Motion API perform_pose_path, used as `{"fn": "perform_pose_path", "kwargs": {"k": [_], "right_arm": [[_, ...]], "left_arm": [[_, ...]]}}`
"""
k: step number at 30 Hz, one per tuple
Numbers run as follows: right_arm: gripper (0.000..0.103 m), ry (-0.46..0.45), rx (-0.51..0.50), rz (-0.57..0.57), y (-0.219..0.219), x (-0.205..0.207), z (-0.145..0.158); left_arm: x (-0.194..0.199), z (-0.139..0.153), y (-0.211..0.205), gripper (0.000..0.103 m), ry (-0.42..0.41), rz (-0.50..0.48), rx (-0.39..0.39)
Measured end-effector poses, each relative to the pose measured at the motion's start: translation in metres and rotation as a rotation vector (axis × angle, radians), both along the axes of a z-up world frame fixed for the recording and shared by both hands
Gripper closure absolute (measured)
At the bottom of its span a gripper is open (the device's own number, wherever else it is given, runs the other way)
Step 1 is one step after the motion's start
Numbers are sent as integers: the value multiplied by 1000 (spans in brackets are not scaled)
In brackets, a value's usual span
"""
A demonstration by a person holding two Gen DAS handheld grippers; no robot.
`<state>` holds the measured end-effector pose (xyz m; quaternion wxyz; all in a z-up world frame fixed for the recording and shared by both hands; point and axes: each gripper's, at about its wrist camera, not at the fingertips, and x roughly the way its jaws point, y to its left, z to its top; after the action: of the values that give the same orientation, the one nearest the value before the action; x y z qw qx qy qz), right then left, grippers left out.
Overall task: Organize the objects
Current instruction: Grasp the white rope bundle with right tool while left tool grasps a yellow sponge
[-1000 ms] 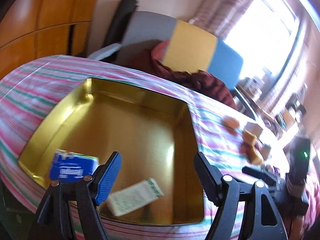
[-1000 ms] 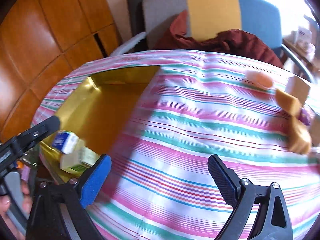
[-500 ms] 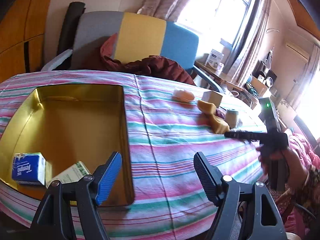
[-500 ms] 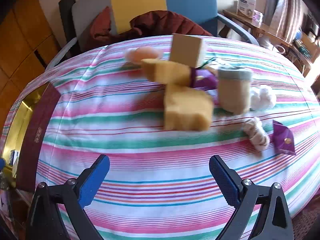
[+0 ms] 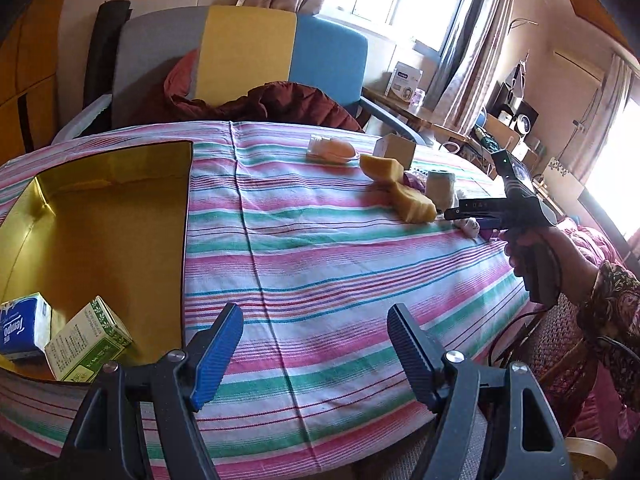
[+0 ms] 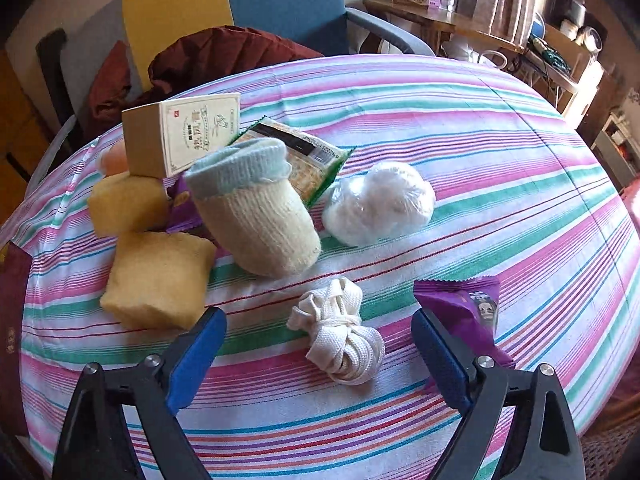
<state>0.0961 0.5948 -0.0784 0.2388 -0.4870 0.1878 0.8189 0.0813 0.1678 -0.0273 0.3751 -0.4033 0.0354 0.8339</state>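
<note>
A gold tin tray at the table's left holds a blue tissue pack and a green-white box. My left gripper is open and empty above the striped cloth, right of the tray. My right gripper is open and empty, with a bundle of white webbing lying between its fingers. Beyond it lie a knitted sock, two yellow sponges, a tan box, a white plastic-wrapped ball and a purple packet. The right gripper also shows in the left wrist view.
A pink object and a green-edged flat packet also lie on the table. A multicoloured chair with dark red cloth stands behind the table. A dark red edge shows at the left. Shelves and clutter fill the right.
Both grippers have swung right. The left has moved from over the tray to the cloth beside it. The right has closed in on the pile, now over the webbing bundle.
</note>
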Motion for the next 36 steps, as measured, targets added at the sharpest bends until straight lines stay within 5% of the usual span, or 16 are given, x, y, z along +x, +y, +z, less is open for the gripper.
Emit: {"fn": "perform_pose_path", "kwargs": {"k": [12, 21, 36], "right_arm": [[68, -45, 23, 45, -13, 1, -1], [69, -35, -25, 106, -27, -3, 0], [69, -64, -41, -15, -3, 12, 2]], "left_arm": [[-11, -4, 21, 27, -37, -12, -11], [-28, -13, 86, 22, -90, -79, -47], [-58, -26, 246, 19, -104, -212, -133]]}}
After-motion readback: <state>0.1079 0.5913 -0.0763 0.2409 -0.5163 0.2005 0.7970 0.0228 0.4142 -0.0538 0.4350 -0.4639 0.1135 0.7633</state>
